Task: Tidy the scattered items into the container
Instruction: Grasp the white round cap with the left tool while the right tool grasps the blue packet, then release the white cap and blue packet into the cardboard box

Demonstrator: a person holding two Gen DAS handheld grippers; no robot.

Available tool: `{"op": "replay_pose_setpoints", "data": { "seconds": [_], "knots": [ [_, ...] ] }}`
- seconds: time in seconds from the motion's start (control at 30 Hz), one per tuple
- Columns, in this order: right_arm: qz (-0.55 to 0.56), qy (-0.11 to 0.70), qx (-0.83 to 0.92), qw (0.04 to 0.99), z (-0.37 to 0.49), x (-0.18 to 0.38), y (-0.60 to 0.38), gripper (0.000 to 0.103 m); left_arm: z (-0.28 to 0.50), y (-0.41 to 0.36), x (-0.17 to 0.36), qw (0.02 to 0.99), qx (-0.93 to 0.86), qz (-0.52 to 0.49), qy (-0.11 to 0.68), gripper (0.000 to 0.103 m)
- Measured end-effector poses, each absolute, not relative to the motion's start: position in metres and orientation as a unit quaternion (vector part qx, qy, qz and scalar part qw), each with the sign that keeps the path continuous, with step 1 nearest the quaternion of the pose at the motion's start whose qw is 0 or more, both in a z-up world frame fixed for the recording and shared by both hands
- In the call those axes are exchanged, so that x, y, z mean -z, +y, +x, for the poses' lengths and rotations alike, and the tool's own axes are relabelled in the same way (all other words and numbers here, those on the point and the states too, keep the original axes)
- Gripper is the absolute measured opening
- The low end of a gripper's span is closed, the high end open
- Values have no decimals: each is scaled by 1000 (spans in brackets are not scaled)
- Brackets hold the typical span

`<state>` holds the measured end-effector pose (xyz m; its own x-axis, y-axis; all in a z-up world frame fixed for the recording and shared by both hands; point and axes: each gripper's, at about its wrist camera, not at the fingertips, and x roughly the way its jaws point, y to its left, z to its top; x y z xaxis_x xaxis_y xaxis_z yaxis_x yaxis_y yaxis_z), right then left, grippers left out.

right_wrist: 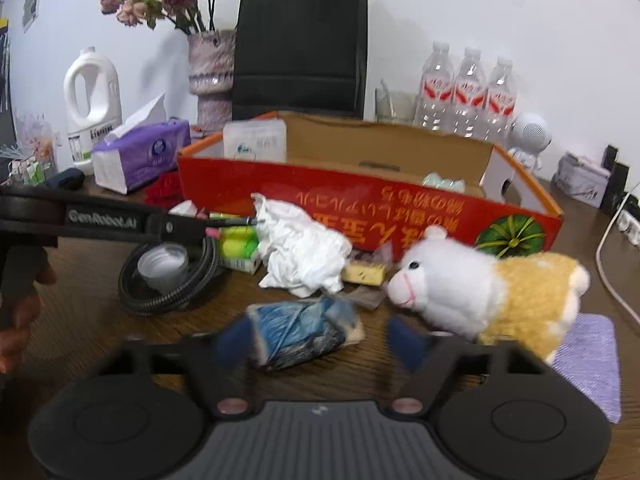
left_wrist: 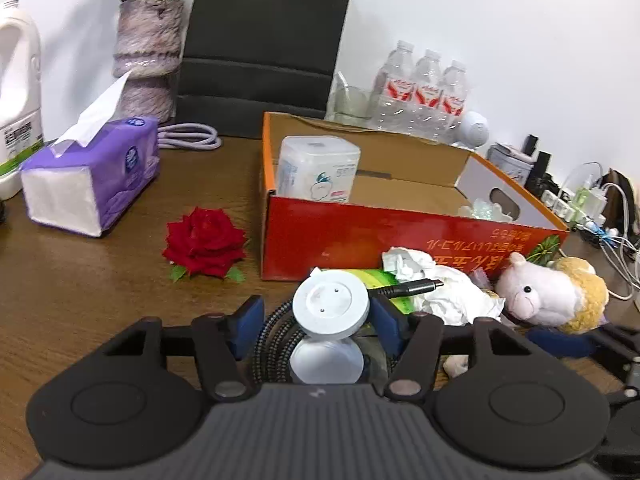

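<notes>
The red cardboard box stands open on the brown table; it also shows in the right wrist view. My left gripper is open around a white round charger puck with a coiled black cable. My right gripper is open, its blurred fingers either side of a blue crumpled packet. Scattered in front of the box are a crumpled white tissue, a plush sheep, a green packet and a red rose.
A purple tissue pack, a white jug, a vase and a black bag stand behind. Water bottles and a white speaker are at the back right. A cotton-swab tub sits inside the box.
</notes>
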<state>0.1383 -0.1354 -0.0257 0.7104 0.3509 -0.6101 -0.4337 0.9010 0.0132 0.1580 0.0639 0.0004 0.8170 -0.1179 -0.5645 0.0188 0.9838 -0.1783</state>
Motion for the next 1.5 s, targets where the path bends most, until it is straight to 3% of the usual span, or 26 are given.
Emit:
{"op": "replay_pose_setpoints", "data": {
  "seconds": [0.03,0.1,0.27,0.63,1.5],
  "knots": [
    [-63,316,-215,922,139,26,-135,53,158,64,0,950,41,-82,299,57],
    [-65,315,-217,922,138,26,-135,51,157,66,1,950,48,-81,297,40],
    [-54,310,-221,923,136,25,-137,37,152,69,2,951,57,-85,291,40],
    [-23,284,-220,933,124,11,-152,26,122,75,-18,957,73,-105,261,40],
    [-14,210,-200,957,90,-40,-192,23,80,51,-45,958,103,-100,250,41]
  ]
}}
